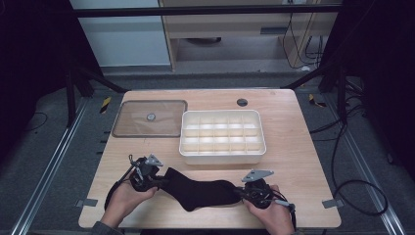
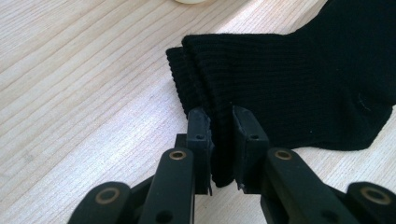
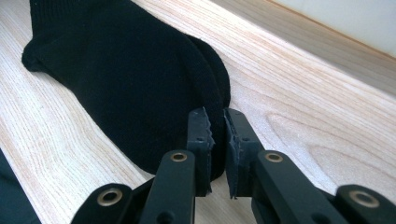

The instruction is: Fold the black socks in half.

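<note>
Jaws clamp socks point(image 1: 198, 192) lengthwise – cuff left, toe right.

Light wooden table point(image 1: 293, 147) on a dark grey floor point(image 1: 44, 142), metal rails point(image 1: 54, 161) running along both sides. Black frame bars point(image 1: 205, 10) overhead and at the corners, with black and yellow tape at their feet. Behind, a pale wall panel point(image 1: 122, 34) and a wooden cabinet point(image 1: 235, 29). Loose black cables point(image 1: 352, 161) at right.

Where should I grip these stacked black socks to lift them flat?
Hold both ends: left gripper on the ribbed cuff edge from the left, right gripper on the rounded toe edge from the right. The black socks lie stretched lengthwise between them, so end grips likely keep both layers together.
</note>
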### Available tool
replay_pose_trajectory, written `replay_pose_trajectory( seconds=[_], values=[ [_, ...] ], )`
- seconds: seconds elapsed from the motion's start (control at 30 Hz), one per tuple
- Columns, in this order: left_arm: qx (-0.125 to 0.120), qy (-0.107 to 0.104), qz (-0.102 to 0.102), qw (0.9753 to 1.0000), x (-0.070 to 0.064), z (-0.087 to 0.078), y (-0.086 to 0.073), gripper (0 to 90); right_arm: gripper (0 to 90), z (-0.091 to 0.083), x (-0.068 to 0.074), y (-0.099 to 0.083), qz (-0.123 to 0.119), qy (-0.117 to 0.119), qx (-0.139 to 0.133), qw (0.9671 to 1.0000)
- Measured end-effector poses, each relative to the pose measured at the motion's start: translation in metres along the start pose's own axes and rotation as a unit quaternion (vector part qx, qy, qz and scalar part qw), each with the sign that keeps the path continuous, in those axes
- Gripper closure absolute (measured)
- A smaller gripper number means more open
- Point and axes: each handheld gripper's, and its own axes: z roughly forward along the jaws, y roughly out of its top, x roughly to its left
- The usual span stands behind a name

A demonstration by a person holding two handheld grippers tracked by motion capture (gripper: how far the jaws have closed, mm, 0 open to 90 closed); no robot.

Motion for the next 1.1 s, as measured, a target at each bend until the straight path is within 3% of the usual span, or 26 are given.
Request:
replay_pose_trajectory(
  seconds=[0.5,0.67,0.73,0.87,1.1],
  values=[
    [0.000,0.001,-0.005,1.0000,0.004,-0.004,-0.002,78.2,81.2,0.003,0.003,0.003,-0.007,0.001,-0.003,1.0000],
    [-0.005,0.001,-0.007,1.0000,0.005,-0.007,-0.003,78.2,60.9,0.002,0.004,0.004,-0.006,-0.010,-0.009,0.9999],
    [-0.005,0.002,-0.008,1.0000,0.006,-0.008,-0.003,78.2,58.0,0.000,0.004,0.004,-0.003,-0.009,-0.014,0.9999],
    [-0.005,0.002,-0.009,1.0000,0.008,-0.011,-0.003,78.2,60.5,0.000,0.001,0.004,-0.001,-0.010,-0.013,0.9999],
    [-0.001,0.004,-0.005,1.0000,0.010,-0.016,-0.003,78.2,76.4,0.004,0.004,0.005,-0.006,0.011,-0.004,0.9999]
  ],
)
